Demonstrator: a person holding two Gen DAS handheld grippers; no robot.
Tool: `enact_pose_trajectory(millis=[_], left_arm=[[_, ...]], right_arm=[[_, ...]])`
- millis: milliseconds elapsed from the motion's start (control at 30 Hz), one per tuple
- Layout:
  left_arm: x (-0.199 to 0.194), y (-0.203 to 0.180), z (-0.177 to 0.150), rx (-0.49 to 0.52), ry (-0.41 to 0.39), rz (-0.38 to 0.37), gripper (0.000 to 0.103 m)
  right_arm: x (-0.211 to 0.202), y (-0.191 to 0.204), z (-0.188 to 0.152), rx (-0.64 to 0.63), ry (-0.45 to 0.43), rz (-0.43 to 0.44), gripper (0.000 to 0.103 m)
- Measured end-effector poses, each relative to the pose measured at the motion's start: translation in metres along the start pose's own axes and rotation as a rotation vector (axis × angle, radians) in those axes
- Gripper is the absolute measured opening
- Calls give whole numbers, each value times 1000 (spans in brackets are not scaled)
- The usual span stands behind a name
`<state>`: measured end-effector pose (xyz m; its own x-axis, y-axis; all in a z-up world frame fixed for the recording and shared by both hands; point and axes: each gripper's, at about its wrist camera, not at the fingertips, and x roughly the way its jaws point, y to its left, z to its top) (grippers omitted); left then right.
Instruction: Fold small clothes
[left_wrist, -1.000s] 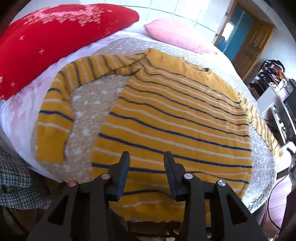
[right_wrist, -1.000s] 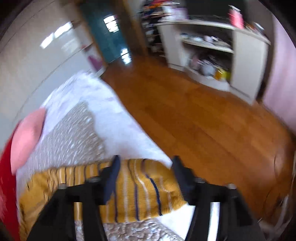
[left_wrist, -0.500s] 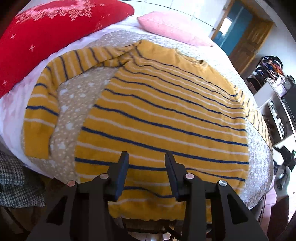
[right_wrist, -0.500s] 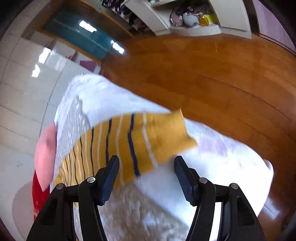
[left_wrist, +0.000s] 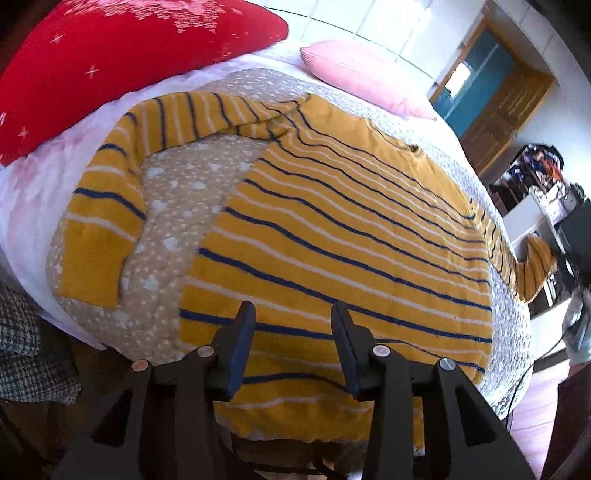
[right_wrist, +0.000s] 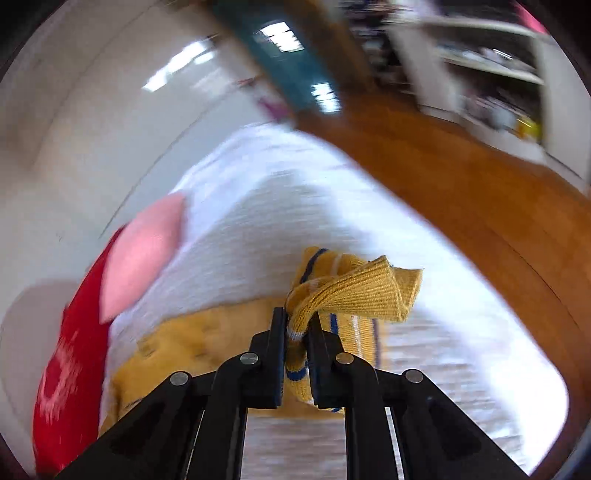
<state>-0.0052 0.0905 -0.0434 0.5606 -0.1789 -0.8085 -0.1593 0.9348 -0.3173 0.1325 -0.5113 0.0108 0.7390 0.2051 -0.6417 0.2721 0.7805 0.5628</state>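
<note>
A mustard-yellow sweater with navy and white stripes (left_wrist: 343, 236) lies spread flat on the bed. Its left sleeve (left_wrist: 107, 206) bends down along the bed's left side. My left gripper (left_wrist: 291, 325) is open and empty, hovering over the sweater's bottom hem. My right gripper (right_wrist: 297, 325) is shut on the cuff of the right sleeve (right_wrist: 354, 291) and holds it lifted above the bed; that lifted cuff also shows at the far right of the left wrist view (left_wrist: 535, 266).
A beige star-print blanket (left_wrist: 184, 184) covers the bed under the sweater. A red cushion (left_wrist: 110, 55) and a pink pillow (left_wrist: 362, 81) lie at the head. A checked cloth (left_wrist: 22, 354) hangs at the left. Wooden floor (right_wrist: 480, 192) and shelves lie beyond the bed's right side.
My right gripper has closed on the right sleeve cuff and lifted it off the bed. My left gripper stays open over the hem, with the view shifted slightly.
</note>
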Motion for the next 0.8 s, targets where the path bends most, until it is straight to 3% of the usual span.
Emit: enact_pose_trajectory(millis=[167,300,467,700,800], left_arm=[[-10,35,-4,-49,-27,-9,42],[-20,71,-8,-121,-53,5,42],[-31,110,-12,-178,-88,37,43],[-30,145,-16,-258,-96,30,44],[-36,159,-17,-301,-120,21,44]], right_arm=[[61,160,-24,-207,117,139,12],[122,278,-80,-354,241,230,7],[194,375,-165,-514,364,248,7],[272,407,-249,-645,509,140,12],[266,411,-266,-677,510,169,43]])
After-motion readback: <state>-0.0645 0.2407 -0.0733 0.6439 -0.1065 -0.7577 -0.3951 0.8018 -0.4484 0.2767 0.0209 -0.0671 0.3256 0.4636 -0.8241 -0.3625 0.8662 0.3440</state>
